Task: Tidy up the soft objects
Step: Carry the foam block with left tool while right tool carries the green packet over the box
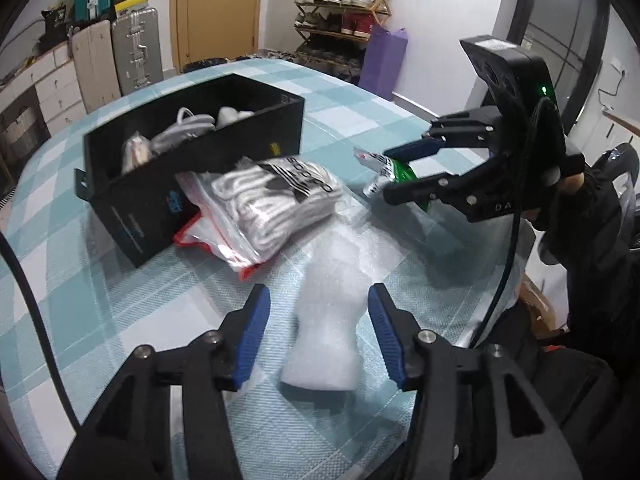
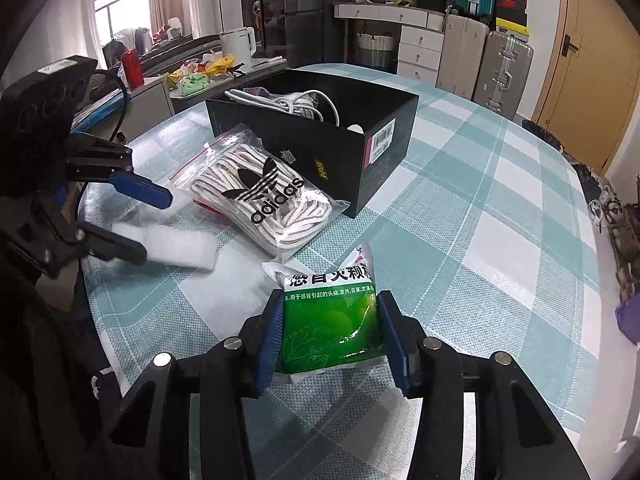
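Note:
A white foam wrap piece (image 1: 324, 320) lies on the checked tablecloth between the open fingers of my left gripper (image 1: 318, 320); it also shows in the right wrist view (image 2: 180, 246), where the left gripper (image 2: 154, 222) straddles it. My right gripper (image 2: 328, 332) is shut on a green and white medicine pouch (image 2: 330, 320), seen from the left wrist view as the pouch (image 1: 386, 172) in the right gripper (image 1: 404, 176). A clear zip bag of white laces with an adidas logo (image 2: 260, 196) (image 1: 272, 204) leans against a black box (image 2: 320, 136) (image 1: 192, 168) holding white cables.
The round table (image 2: 500, 208) has a teal checked cloth. Suitcases (image 2: 504, 68) and a white drawer unit (image 2: 416, 44) stand behind. A shoe rack (image 1: 344, 12) and a purple bag (image 1: 382, 62) stand by the far wall. A side table holds a white kettle (image 2: 240, 42).

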Tool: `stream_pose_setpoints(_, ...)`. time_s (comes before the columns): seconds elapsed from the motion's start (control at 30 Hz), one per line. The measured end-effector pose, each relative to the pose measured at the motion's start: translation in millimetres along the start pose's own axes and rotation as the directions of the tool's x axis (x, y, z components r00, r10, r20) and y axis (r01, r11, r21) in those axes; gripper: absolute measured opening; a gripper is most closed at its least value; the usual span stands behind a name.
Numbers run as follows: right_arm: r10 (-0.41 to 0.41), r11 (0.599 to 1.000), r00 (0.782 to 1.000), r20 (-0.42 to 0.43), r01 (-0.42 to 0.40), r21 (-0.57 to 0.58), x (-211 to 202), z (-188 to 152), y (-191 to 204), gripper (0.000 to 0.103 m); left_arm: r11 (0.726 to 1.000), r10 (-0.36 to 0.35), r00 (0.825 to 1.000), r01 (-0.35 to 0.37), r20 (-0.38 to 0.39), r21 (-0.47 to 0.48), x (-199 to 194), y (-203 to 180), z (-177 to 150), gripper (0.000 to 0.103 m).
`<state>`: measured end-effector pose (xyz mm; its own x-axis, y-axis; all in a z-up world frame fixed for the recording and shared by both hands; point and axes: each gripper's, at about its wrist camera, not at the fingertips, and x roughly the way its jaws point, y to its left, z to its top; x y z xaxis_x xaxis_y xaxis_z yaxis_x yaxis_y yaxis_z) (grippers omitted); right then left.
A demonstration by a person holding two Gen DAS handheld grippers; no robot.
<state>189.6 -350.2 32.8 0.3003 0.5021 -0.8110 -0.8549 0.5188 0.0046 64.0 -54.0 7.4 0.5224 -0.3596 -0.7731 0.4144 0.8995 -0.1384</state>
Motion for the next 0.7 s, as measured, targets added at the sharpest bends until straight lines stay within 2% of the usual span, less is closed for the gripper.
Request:
stream_pose_setpoints(0.1, 0.001, 1.0, 1.0, 0.0, -0.001, 0.0, 0.0, -0.1, -0.1, 0.046, 1.0, 0.017, 1.0, -0.016, -0.026, 0.019, 7.2, -2.2, -2.6, 0.046)
stream_pose_setpoints(0.13, 0.0, 1.0, 1.0, 0.0, 0.0, 0.0, 0.1, -0.1, 0.0, 0.046, 1.0, 0.009, 0.999, -0.008, -0.034, 0.014, 9.7, -1.8, -3.6, 0.037)
stream_pose_setpoints(0.27, 0.0, 1.0, 1.0, 0.001, 0.0, -0.001, -0.7, -0.3, 0.2, 0.046, 1.0, 0.013, 0.999, -0.012, -0.032, 0.014, 11.0, -1.9, -4.6, 0.036)
stream_pose_setpoints(0.57, 0.004, 1.0, 1.0, 0.026, -0.004, -0.02, -9.4, 1.5, 5.3, 0.046, 1.0, -0.002, 0.999, 0.002, 0.046, 0.005, -11.4, -3.2, 3.0, 0.036)
stream_pose_setpoints(0.7, 0.014, 1.0, 0.998, 0.06, -0.012, -0.028, -20.0, 4.6, 9.3, 0.046, 1.0, 0.015, 0.996, -0.015, 0.084, -0.002, -25.2, -1.2, 7.7, 0.036)
